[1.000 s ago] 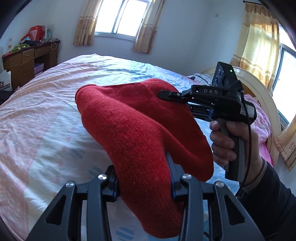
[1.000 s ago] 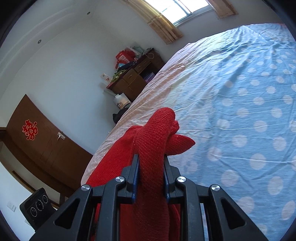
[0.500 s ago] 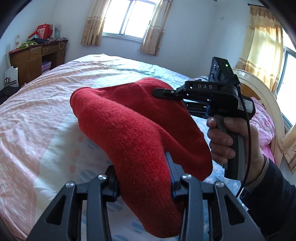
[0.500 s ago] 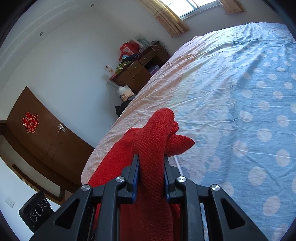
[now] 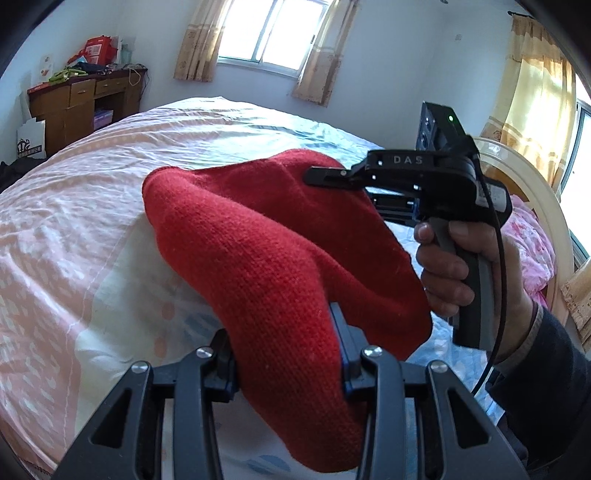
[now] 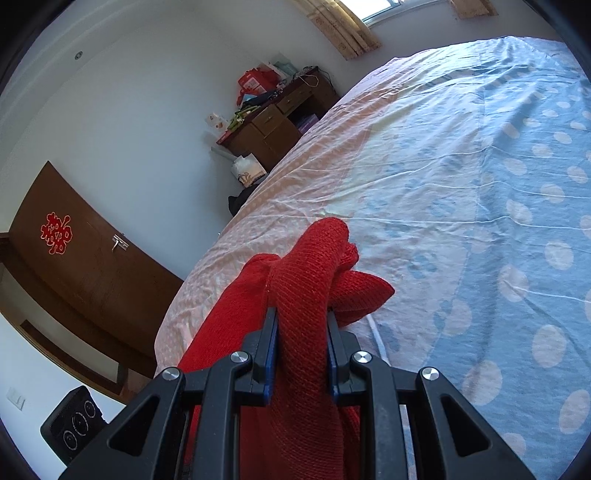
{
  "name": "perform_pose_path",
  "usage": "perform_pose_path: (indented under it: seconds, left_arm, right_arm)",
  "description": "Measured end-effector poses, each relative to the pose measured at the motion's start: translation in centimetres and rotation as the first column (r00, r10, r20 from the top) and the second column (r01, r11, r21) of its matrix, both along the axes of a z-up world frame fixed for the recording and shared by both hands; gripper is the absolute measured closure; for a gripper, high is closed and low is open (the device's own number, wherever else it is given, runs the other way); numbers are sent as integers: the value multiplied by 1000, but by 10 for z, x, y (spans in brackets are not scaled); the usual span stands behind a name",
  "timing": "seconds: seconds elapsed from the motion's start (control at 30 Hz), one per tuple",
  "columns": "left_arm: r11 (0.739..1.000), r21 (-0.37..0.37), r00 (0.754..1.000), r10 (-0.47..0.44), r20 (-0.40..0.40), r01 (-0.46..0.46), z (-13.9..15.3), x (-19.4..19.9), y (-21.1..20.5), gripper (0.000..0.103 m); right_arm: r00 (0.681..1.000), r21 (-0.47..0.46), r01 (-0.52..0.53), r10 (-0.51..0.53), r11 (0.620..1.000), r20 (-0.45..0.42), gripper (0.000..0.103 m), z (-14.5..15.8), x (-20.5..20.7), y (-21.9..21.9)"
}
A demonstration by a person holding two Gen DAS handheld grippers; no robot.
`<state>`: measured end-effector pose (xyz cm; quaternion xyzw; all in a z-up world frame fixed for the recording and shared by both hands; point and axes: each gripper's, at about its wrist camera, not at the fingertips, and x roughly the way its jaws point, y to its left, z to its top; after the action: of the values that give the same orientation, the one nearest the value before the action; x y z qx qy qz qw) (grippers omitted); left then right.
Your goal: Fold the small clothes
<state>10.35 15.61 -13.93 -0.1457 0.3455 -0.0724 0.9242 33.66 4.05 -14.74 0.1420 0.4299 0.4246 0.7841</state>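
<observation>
From the left wrist view, the red knit garment (image 5: 280,258) hangs in the air above the bed (image 5: 74,229), stretched between both tools. The left tongs (image 5: 284,354) pinch its near end; the right tongs (image 5: 332,177) grip its far edge, with the right hand (image 5: 465,273) fisted upright around the handle. Only the right wrist view shows the right tongs (image 6: 301,332) closed on a bunched fold, and a brown door (image 6: 74,266) beyond.

Home bedroom: bed (image 5: 92,229), wooden desk (image 5: 77,103), curtained window (image 5: 269,33).
</observation>
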Motion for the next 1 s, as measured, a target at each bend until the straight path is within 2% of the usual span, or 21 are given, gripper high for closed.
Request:
perform_pose_path:
  seconds: [0.6,0.7,0.83,0.9,1.0]
  left_arm:
    - [1000,-6,1000,0,-31,0,-23,-13,7,61]
    - [1000,3,999,0,-37,0,-23,-15,6,55]
    - [999,38,998,14,-57,-12,-18,-18,6,47]
    - [999,50,998,17,-60,-14,-9,-23,6,47]
    - [996,80,999,32,-16,-31,7,-33,6,38]
  right_arm:
    - [999,-35,27,-28,999,-41,81,-27,5,3]
    - [998,-59,38,-41,998,-46,81,-33,6,2]
    - [999,-126,52,-52,991,3,76,-35,1,5]
    - [997,-127,79,-76,989,33,71,-26,-4,-1]
    - [989,-107,121,-110,987,100,71,-7,-17,-16]
